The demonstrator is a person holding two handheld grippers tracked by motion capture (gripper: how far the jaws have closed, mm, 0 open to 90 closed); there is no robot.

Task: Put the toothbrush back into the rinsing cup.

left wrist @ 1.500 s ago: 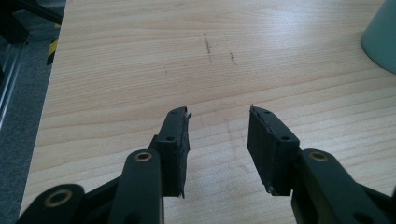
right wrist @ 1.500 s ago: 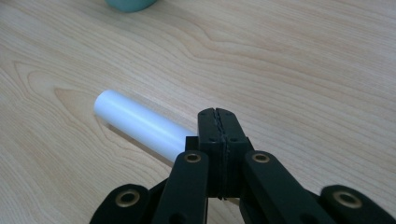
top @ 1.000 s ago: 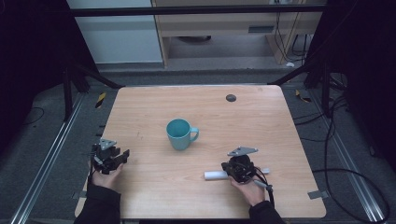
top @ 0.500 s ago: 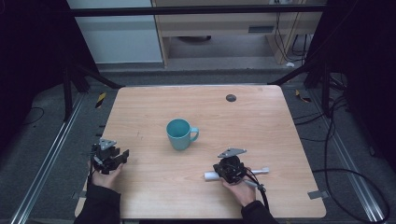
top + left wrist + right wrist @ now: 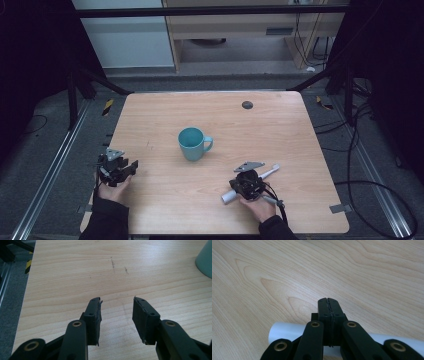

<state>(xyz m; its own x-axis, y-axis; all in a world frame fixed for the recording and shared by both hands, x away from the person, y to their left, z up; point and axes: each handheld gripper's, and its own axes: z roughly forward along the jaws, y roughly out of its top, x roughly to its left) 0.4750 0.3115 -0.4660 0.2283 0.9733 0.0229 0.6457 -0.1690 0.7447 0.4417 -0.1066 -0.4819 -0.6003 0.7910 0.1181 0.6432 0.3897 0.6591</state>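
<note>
Right gripper [image 5: 239, 181] hovers low, jaws closed and empty, above the white tube [image 5: 287, 333] lying crosswise at 6 o'clock beneath them; left gripper [image 5: 117, 315] rests open.

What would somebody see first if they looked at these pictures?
A teal mug stands alone in the middle of the wooden table. Near the front edge, the right gripper, jaws shut, sits over a white tube lying flat. The left gripper waits open at the table's left edge.

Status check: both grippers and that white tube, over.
Left gripper open, empty. Right gripper shut, jaws above white tube, not gripping it. Teal mug stands apart, nothing in the way.
</note>
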